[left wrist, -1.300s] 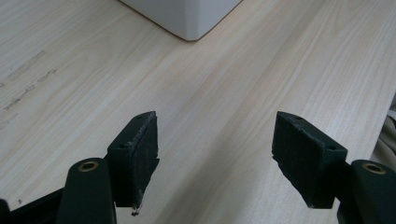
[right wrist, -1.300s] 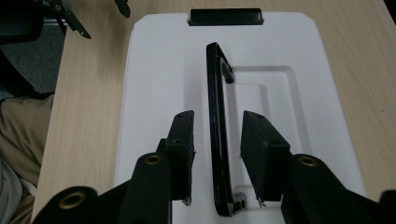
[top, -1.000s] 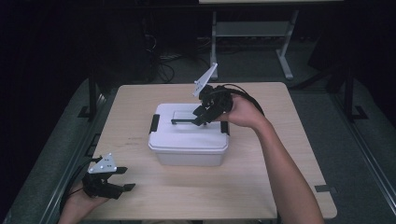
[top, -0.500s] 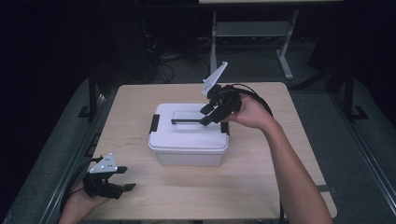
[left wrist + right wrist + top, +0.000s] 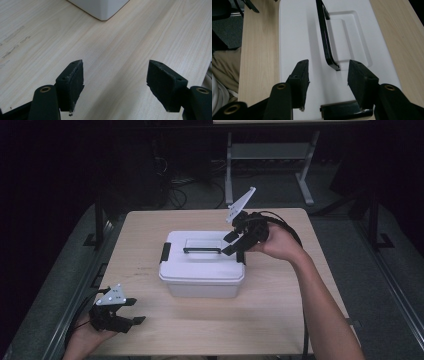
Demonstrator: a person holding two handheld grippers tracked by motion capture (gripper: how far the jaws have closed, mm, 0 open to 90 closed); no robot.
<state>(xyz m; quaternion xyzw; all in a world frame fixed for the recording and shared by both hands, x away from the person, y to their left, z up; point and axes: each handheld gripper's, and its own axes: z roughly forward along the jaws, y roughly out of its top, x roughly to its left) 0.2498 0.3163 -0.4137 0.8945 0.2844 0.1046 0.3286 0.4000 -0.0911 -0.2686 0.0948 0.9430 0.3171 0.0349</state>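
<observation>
Both tongs gape empty: my right gripper (image 5: 234, 243) hangs over the right end of the white box (image 5: 202, 270) mid-table w/ its jaws astride the black handle (image 5: 325, 37), left gripper (image 5: 131, 311) rests near the front-left corner, so I reckon closing off-center could skid off the handle's end, or catch the side latch (image 5: 344, 110) instead.

Lidded white box (image 5: 202, 270), black handle (image 5: 202, 250)

Your table (image 5: 280, 310) pale matt wood grain, your box (image 5: 202, 270) smooth white plastic, its handle (image 5: 325, 37) glossy black plastic.
</observation>
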